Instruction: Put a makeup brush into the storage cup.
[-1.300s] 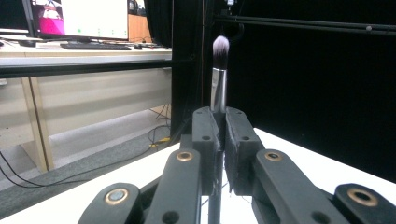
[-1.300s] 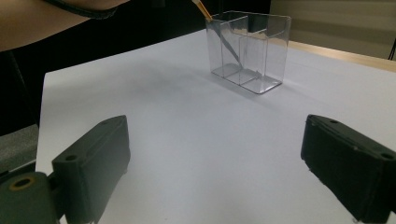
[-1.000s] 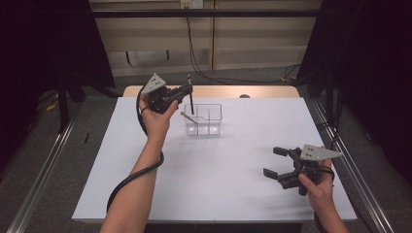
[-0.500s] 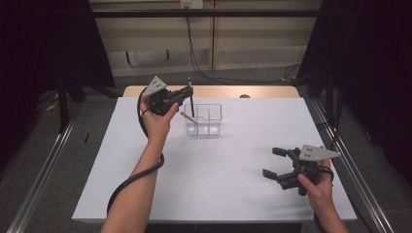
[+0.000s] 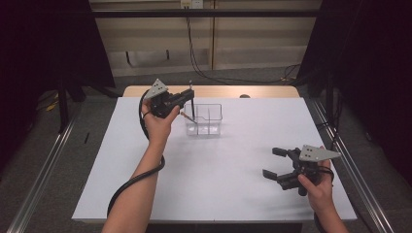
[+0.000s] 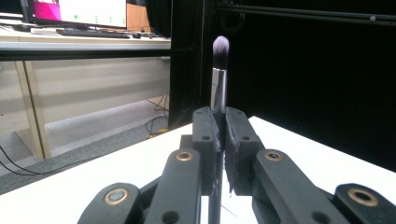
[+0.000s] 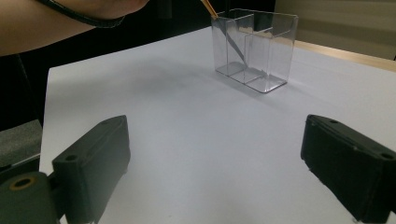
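Note:
My left gripper [image 5: 190,95] is shut on a makeup brush [image 5: 192,104] and holds it upright, bristles up, at the far middle of the table. In the left gripper view the brush [image 6: 219,74] rises from between the closed pads [image 6: 208,135]. Its lower end hangs at the left compartment of a clear divided box [image 5: 214,127]. A thin orange-ended stick [image 5: 186,116] leans out of that same compartment. My right gripper [image 5: 274,162] rests open near the front right, holding nothing. In its own view the clear box [image 7: 268,51] stands far ahead of the spread jaws.
The white tabletop [image 5: 218,184] lies bare between the box and the right gripper. A wooden strip [image 5: 218,91] runs along the far edge. The left gripper's cable [image 5: 131,182] loops under the forearm. Metal rails [image 5: 43,165] flank the table on the floor.

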The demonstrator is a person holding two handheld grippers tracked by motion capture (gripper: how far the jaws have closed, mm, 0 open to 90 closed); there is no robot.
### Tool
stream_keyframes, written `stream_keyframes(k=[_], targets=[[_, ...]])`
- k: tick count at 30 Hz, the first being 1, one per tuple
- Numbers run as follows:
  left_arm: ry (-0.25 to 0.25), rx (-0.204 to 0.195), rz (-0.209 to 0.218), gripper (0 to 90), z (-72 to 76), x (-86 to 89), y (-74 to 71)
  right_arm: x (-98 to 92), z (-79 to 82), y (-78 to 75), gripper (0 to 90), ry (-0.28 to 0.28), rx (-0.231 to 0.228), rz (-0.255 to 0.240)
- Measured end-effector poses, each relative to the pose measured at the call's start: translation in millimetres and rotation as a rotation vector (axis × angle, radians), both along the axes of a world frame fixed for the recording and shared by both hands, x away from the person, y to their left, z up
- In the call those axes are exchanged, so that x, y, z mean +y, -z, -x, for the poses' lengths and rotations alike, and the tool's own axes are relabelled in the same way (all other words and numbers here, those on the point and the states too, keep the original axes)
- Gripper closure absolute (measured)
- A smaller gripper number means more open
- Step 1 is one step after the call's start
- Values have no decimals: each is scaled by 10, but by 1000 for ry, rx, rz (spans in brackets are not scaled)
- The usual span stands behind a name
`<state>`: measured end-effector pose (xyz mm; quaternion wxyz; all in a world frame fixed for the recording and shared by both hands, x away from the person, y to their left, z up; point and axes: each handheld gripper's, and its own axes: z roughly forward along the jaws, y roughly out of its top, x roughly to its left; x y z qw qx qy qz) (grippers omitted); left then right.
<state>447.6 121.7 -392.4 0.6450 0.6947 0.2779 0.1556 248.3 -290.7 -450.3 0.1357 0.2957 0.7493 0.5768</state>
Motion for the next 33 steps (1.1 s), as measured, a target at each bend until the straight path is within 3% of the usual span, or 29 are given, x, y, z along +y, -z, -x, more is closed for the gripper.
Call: stream_keyframes(k=[28, 31, 33], targets=[[21, 24, -9, 831, 38, -3, 106, 8, -4, -1, 82, -5, -1, 3], [33, 29, -3, 798, 33, -6, 114, 15, -6, -3, 82, -6, -1, 4], [35, 32, -4, 726, 30, -1, 117, 19, -8, -3, 82, -8, 0, 2]])
